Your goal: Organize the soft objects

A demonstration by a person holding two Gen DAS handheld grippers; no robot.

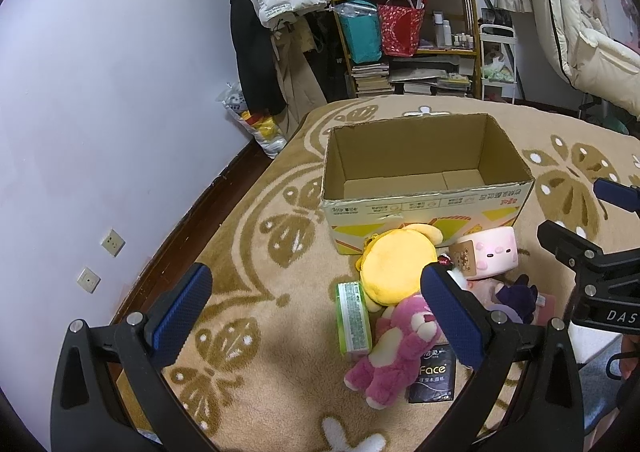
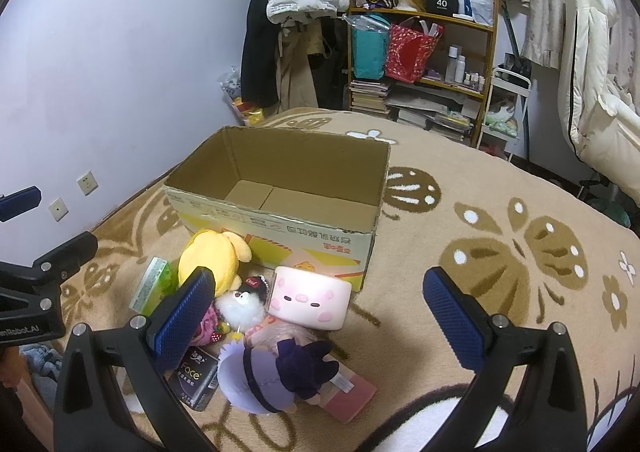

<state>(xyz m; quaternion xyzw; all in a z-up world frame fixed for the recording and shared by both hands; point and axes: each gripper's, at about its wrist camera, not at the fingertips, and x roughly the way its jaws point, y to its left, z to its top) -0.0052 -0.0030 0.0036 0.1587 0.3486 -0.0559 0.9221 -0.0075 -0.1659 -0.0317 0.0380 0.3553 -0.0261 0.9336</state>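
Cardboard box [image 1: 424, 176] sits open on the blanket [image 2: 500, 292], soft toys heaped against its near wall. Left gripper [image 1: 316, 316] and right gripper [image 2: 320, 316] both spread wide, holding nothing, above the pink bear [image 1: 400, 348] and pig cube [image 2: 310, 302].

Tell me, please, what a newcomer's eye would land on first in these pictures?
Probably the big open cardboard box in the middle of the patterned blanket, with nothing visible inside. Next, the bright heap right in front of it: a yellow plush, a pink pig cushion and a magenta bear. Both tongs hover open above.
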